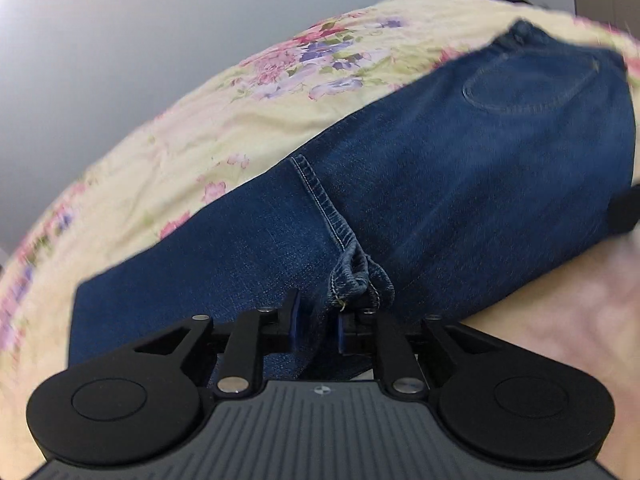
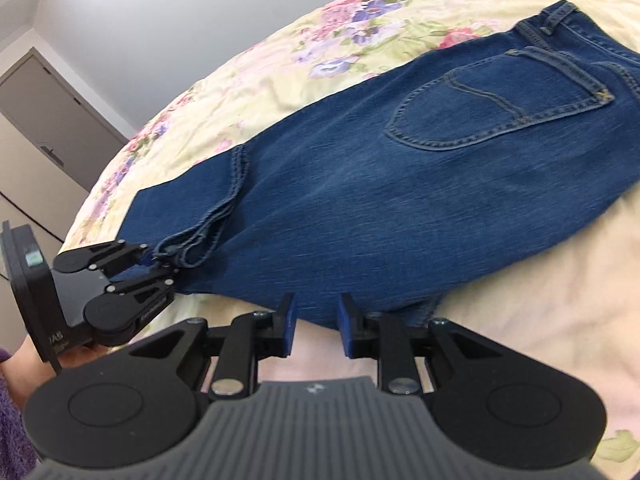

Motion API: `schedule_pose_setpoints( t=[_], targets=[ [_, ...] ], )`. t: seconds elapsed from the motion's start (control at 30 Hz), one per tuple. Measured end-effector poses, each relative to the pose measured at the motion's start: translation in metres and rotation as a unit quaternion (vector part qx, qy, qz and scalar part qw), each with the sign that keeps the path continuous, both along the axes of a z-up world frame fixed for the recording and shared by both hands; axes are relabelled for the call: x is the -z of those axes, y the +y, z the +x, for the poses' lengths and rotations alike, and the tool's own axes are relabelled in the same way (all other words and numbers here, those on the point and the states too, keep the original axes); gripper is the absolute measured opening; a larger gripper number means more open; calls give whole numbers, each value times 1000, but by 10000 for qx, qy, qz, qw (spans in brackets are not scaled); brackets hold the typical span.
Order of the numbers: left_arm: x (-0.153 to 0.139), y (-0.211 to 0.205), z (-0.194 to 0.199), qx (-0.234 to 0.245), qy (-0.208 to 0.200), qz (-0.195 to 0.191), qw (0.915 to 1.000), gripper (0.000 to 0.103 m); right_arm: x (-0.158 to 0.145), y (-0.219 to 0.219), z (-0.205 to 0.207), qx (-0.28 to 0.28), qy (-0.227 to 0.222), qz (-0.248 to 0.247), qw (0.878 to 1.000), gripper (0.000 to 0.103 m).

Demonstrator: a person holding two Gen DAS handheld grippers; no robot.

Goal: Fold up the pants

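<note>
Closest in the left wrist view, the left gripper (image 1: 316,322) has its blue-padded fingers (image 1: 294,322) pinching a bunched fold of denim at the near edge of the blue jeans (image 1: 440,184). Cloth fills the narrow space between the pads, and a crumpled hem (image 1: 356,276) with pale stitching rises just beyond the fingertips, slightly to the right of them. From that bunch a stitched hem line runs up and away to the left across the fabric.

In the right wrist view, the right gripper (image 2: 316,326) has its fingers spread, with pale bedding showing through the gap between the blue pads (image 2: 347,330). The near edge of the jeans (image 2: 400,208) lies just past the fingertips; whether the tips touch the cloth cannot be told. To the left of it, the left gripper (image 2: 160,264) is seen from the side, held in a hand (image 2: 28,354), its tips closed on the gathered hem (image 2: 188,250) at the corner of the jeans.

Beyond both grippers the jeans lie flat on a floral bedspread (image 2: 248,92), folded lengthwise with the leg doubled back over the seat. A back pocket (image 2: 492,104) with tan stitching faces up farther off to the right, and the waistband with a belt loop (image 2: 554,20) sits at the far end. The bedspread is pale yellow with pink and purple flowers (image 1: 320,56). Behind the bed stands a plain grey wall (image 1: 120,40), and a door (image 2: 52,120) shows at far left in the right wrist view.
</note>
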State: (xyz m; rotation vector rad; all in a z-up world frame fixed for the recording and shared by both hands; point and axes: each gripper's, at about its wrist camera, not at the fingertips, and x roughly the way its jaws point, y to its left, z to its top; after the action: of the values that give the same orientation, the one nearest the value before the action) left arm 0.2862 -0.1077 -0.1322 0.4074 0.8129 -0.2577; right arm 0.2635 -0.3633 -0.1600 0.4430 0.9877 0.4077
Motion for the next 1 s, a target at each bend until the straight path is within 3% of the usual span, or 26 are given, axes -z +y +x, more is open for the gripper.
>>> schedule_pose_setpoints(
  t=[0.1, 0.3, 0.33, 0.37, 0.4, 0.47, 0.6, 0.73, 0.83, 1.0],
  targets=[
    [-7, 15, 8, -152, 430, -685, 9966, 27, -3, 12, 0, -121, -18, 126, 9998, 20],
    [-19, 36, 7, -190, 722, -1320, 9884, 31, -7, 32, 0, -123, 24, 286, 9995, 38],
    [-21, 39, 5, -129, 740, -1373, 9877, 38, -8, 36, 1, -118, 36, 292, 9995, 38],
    [-24, 43, 2, -24, 776, -1487, 9858, 56, -8, 40, 1, -121, 48, 304, 9995, 39],
    [-26, 47, 0, 89, 824, -1658, 9827, 64, -9, 43, 1, -130, 59, 327, 9994, 40],
    [-31, 54, -3, 240, 877, -1933, 9769, 67, -10, 49, 5, -102, 89, 406, 9991, 43],
    [-41, 71, -8, 97, 624, -1848, 9807, 67, -12, 64, 16, 87, 209, 666, 9975, 55],
    [-46, 97, -3, -598, 306, -1557, 9855, 67, 0, 77, 27, 289, 557, 1218, 9906, 56],
    [-46, 126, 1, -1027, 235, -1581, 9818, 67, 9, 91, 35, 344, 772, 1501, 9850, 56],
    [-41, 165, 1, -1365, 160, -1625, 9771, 67, 20, 116, 47, 276, 878, 1453, 9851, 57]
  ],
)
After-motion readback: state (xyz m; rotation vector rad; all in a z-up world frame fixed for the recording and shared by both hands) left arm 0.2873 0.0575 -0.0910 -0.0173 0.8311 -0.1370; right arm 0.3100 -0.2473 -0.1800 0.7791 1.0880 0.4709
